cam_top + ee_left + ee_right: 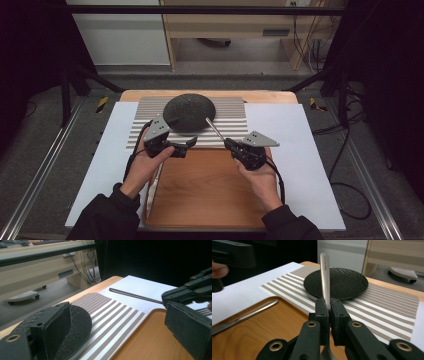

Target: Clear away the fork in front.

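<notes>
At a table laid with white paper, a striped mat (235,131) and a wooden tray (205,192), a person works a gripper in each hand. The right gripper (329,305) has its jaws clenched on a metal utensil (325,275), gripped low on the handle, so that the long handle stands out past the pads and points toward a black plate (347,282); the working end hangs below the jaws, too hidden to name. From the high view the handle (214,127) angles up from the right gripper (231,144) over the mat, its tip just beside the plate (189,112), which sits on the mat's far half. The left gripper (190,145) hovers over the tray's near-left edge with jaws spread wide and nothing between them. A knife (244,316) lies along the tray's left rim.
</notes>
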The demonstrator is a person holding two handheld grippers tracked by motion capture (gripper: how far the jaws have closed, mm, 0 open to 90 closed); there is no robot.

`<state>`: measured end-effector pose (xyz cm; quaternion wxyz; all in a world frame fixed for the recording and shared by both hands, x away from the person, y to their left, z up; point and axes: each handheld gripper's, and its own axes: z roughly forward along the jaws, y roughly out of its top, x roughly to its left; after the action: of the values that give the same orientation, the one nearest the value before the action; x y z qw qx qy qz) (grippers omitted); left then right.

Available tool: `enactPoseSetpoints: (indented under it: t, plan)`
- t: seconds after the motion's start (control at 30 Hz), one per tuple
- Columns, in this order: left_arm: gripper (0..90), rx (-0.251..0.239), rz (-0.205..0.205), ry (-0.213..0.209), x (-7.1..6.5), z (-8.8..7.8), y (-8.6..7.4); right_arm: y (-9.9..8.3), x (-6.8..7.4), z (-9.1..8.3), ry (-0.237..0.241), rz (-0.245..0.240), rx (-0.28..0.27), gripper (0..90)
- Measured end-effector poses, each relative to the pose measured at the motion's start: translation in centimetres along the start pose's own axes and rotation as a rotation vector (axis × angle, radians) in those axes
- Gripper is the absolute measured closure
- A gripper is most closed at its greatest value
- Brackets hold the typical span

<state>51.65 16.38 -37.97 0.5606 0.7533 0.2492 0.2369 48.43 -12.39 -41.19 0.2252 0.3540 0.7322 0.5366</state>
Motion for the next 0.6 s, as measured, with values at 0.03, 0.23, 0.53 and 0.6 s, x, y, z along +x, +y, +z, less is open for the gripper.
enactPoseSetpoints:
  t: [0.03, 0.23, 0.53, 0.6]
  plan:
    - [7.2, -0.002, -0.010, -0.006, 0.1, 0.2, 0.1, 0.0, 0.2, 0.0, 0.005, -0.002, -0.003, 85.3]
    - [8.6, -0.004, -0.046, -0.015, 0.6, 0.7, -0.1, -0.2, 0.9, 0.1, 0.014, -0.014, -0.009, 85.2]
    - [10.5, 0.004, -0.081, -0.063, 0.3, 1.9, 0.0, 0.0, 2.0, 0.4, 0.040, -0.030, -0.035, 85.2]
    - [10.8, 0.007, -0.081, -0.069, 0.1, 2.0, 0.0, 0.0, 2.3, 0.5, 0.046, -0.033, -0.038, 85.2]
